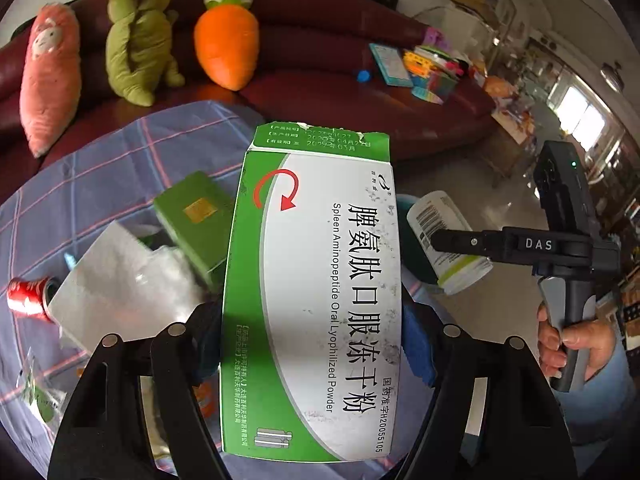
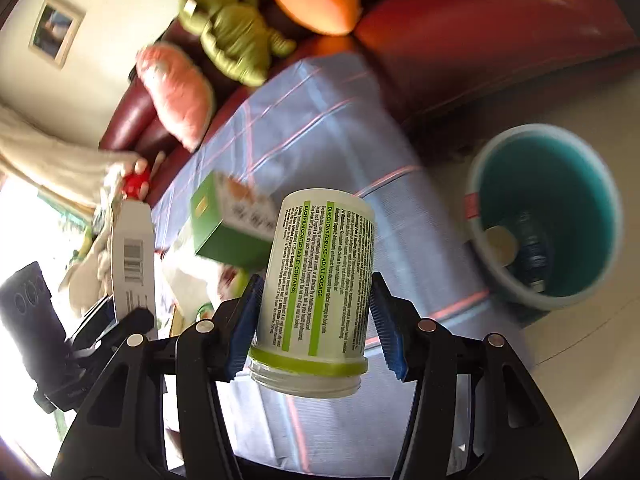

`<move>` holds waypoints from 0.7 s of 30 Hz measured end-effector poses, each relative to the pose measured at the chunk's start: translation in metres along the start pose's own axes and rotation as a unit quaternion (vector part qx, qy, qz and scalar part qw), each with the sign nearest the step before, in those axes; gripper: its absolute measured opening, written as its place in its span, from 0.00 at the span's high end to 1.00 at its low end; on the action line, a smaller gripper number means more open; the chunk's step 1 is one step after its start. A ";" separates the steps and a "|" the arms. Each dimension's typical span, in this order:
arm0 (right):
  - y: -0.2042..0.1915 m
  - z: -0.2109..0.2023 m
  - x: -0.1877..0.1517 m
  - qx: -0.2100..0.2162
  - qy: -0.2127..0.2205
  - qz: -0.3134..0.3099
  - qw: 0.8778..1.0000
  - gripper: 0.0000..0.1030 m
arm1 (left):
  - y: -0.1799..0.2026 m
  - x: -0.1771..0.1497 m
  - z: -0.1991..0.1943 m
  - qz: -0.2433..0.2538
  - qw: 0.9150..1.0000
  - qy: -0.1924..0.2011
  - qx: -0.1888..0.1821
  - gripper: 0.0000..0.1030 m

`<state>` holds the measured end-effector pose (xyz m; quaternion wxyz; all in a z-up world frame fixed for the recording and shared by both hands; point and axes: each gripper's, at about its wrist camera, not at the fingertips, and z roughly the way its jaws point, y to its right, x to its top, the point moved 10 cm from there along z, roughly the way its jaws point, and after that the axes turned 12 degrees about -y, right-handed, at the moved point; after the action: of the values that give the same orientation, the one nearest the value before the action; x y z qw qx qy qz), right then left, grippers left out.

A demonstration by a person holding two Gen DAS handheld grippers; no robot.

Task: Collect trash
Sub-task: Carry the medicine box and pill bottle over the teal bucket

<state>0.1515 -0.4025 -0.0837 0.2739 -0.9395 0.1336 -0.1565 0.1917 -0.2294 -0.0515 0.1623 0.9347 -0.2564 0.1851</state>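
Note:
My left gripper [image 1: 312, 344] is shut on a green-and-white medicine box [image 1: 316, 280], held upright above the table with its torn flap on top. The same box [image 2: 132, 256] shows edge-on at the left of the right wrist view. My right gripper [image 2: 316, 316] is shut on a white pill bottle [image 2: 324, 272] with a green band, its blue pads [image 2: 244, 320] pressing both sides and its open neck towards the camera. In the left wrist view, that bottle [image 1: 448, 248] hangs to the right of the box. A teal bin [image 2: 548, 216] stands on the floor to the right, with a few items inside.
The blue plaid tablecloth [image 2: 320, 128] carries a green box [image 1: 192, 220], a red can [image 1: 28, 296] and clear wrappers [image 1: 120, 280]. Behind is a dark red sofa [image 1: 320, 60] with plush toys [image 1: 228, 40]. A person's hand [image 1: 576, 344] holds the right gripper's handle.

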 end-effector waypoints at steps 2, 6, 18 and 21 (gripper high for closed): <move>0.036 -0.024 0.008 -0.005 0.023 0.027 0.999 0.50 | 0.027 0.015 0.016 0.020 1.000 -0.010 -0.008 0.29; 0.102 -0.057 0.012 -0.019 0.051 0.073 0.996 0.50 | 0.076 0.043 0.058 0.051 0.998 -0.032 -0.019 0.29; 0.190 -0.070 0.024 -0.034 0.055 0.141 0.988 0.50 | 0.138 0.081 0.174 0.076 0.990 -0.116 -0.037 0.29; 0.204 -0.068 0.027 -0.038 0.053 0.151 0.986 0.50 | 0.148 0.090 0.197 0.078 0.988 -0.128 -0.040 0.28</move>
<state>0.1178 -0.6101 -0.1365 0.2512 -0.9084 0.2945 -0.1577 0.2358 -0.4660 -0.1548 0.1504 0.9208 -0.3539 0.0658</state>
